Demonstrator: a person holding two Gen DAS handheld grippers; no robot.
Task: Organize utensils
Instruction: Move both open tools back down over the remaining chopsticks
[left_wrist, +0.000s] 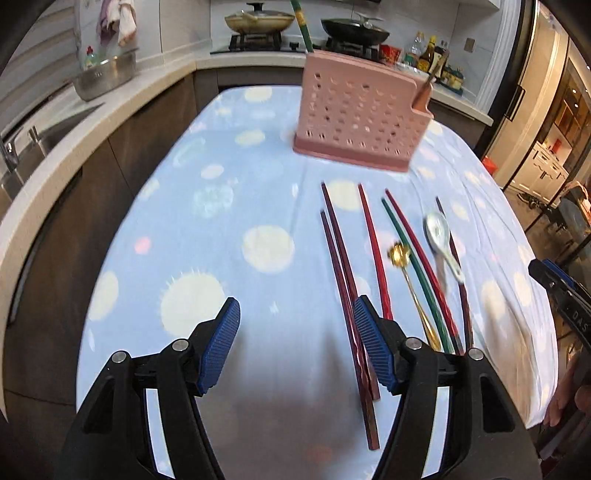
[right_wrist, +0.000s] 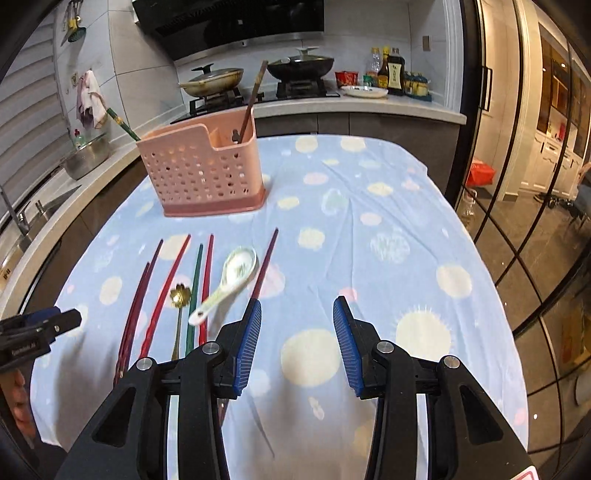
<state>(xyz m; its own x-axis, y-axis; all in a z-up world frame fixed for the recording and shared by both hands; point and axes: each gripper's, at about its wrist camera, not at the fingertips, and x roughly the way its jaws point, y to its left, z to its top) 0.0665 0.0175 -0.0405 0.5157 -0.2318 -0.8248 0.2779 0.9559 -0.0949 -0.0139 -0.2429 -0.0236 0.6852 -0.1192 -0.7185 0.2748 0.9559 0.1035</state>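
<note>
A pink perforated utensil holder stands upright at the far side of the table, with a green chopstick and a brown one stuck in it. Several dark red chopsticks and a green chopstick lie side by side in front of it. A gold spoon and a white ceramic spoon lie among them. My left gripper hovers open just left of the chopsticks. My right gripper hovers open to their right, nothing between its pads.
The table wears a light blue cloth with pale dots. A counter with a sink and steel bowl runs along the left. A stove with two pans and sauce bottles stand behind. Glass doors are on the right.
</note>
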